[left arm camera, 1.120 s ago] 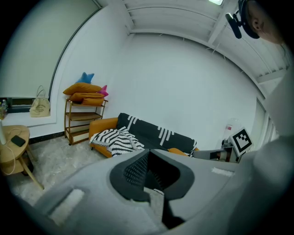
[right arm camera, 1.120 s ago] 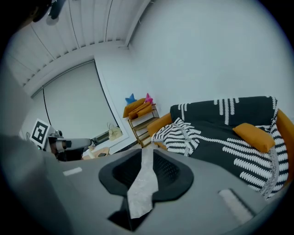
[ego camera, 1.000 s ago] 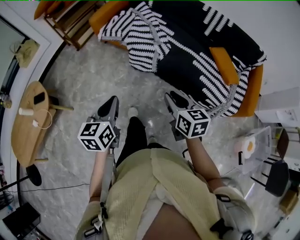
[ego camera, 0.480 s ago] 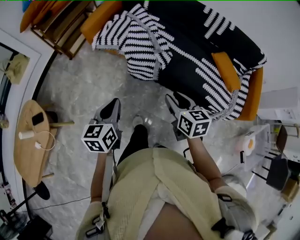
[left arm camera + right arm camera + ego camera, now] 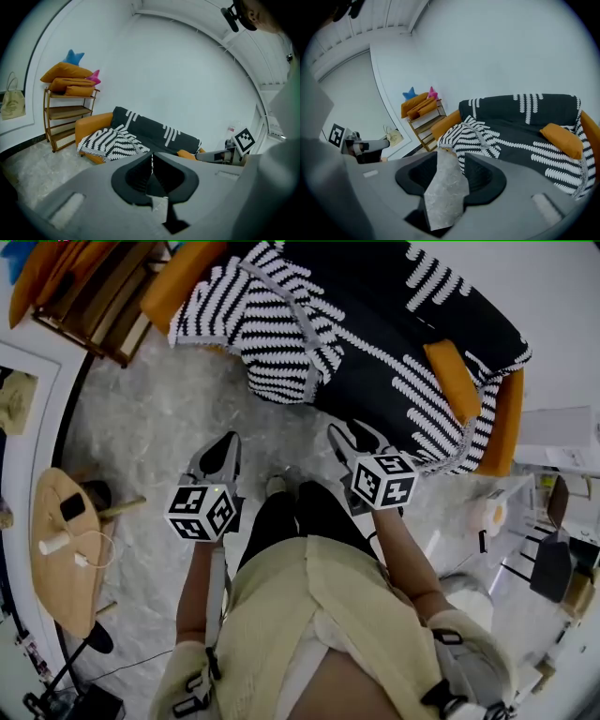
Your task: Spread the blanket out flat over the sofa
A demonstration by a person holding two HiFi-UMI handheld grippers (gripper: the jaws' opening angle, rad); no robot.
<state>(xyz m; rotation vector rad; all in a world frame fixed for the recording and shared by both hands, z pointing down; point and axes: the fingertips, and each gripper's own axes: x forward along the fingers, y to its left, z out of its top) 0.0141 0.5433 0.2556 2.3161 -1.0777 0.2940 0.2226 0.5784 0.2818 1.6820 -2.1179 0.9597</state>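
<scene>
While you stand facing the sofa, the far left of the head view holds a round wooden side table (image 5: 52,559) with a dark phone (image 5: 73,507) lying on it, and above it a wooden shelf (image 5: 94,301) stacked with orange cushions (image 5: 37,263). Your left gripper (image 5: 151,156) hangs over the grey marbled floor (image 5: 150,418), well short of the sofa, and its own view shows the claw pinched together to a thin slit with nothing in it. Past its tips sits the orange sofa (image 5: 178,282), and the blanket (image 5: 375,324), black with rows of white stripes, lies across the seat and the backrest. It is not flat: at the left end, by the armrest, a heavily striped part is doubled over in a bunched fold that hangs over the front of the seat. Further right the cloth lies smoother and drapes down the front edge. Your right gripper (image 5: 451,157) is held near that draped edge but apart from it; its claw stands wide, having just been opening, and only floor shows through the gap. A single orange pillow (image 5: 452,368) rests on the blanket near the right armrest. Neither gripper touches the cloth.
</scene>
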